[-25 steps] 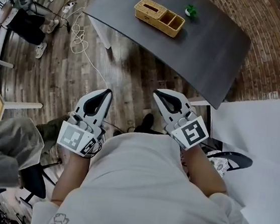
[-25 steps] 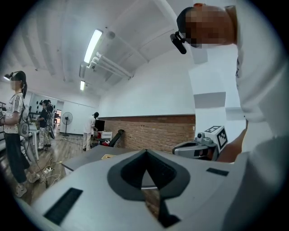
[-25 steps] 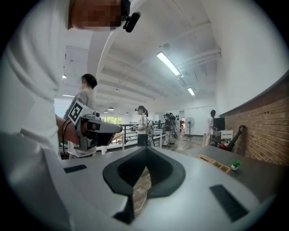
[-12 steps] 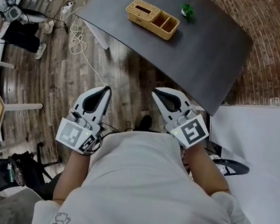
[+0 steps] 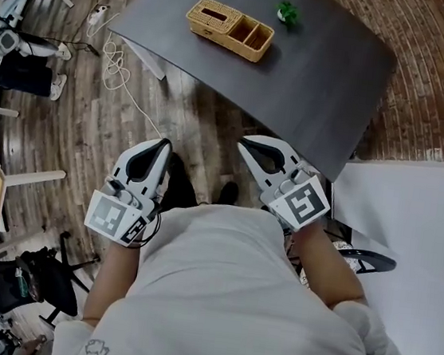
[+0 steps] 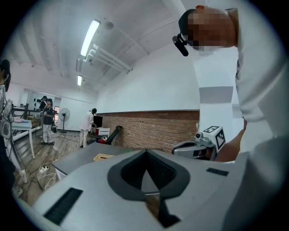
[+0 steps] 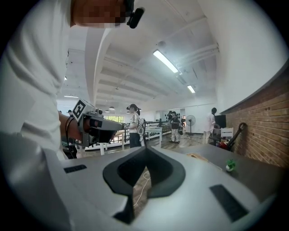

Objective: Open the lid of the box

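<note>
Both grippers closed, nothing held: left gripper point(image 5: 164, 145) and right gripper point(image 5: 244, 142) hover short of the worktop's point(image 5: 322, 80) near edge. Wicker box point(image 5: 228, 29) at twelve o'clock, open wooden floor point(image 5: 132, 121) at ten.

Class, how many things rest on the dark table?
2: a wicker box at left, a small green item right of it. The table is cut off at the top edge.
</note>
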The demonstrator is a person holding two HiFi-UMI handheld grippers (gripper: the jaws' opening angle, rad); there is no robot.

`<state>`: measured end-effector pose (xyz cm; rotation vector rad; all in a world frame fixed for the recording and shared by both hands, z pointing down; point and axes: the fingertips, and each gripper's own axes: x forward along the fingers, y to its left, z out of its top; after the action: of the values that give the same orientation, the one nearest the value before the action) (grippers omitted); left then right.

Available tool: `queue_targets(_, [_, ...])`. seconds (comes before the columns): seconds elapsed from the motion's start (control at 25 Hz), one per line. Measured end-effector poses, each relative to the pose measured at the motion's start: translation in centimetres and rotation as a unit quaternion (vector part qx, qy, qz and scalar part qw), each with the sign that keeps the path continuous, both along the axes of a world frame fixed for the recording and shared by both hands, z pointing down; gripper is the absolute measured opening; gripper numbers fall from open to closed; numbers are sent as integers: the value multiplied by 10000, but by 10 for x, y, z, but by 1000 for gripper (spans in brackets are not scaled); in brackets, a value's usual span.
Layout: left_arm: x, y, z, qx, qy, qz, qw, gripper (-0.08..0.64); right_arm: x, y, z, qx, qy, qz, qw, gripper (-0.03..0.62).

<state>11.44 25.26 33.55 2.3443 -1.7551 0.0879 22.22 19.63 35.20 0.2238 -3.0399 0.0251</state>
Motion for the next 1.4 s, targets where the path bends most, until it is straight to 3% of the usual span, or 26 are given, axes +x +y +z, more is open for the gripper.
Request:
queue_targets(0.56, [-54,-75,6,28,148,948,9954,11,-57,-46,4,-39,170,633,9978,6])
queue_targets(1.08, [-176,-138,1,0,120,1473,9890,11,-170,-101,6,-182,236,1237,9919,5])
queue_targets(1.4, [-229,-155,2,60,202,1846,9826,11,-225,-119,7,-51,364,1601,9864,6])
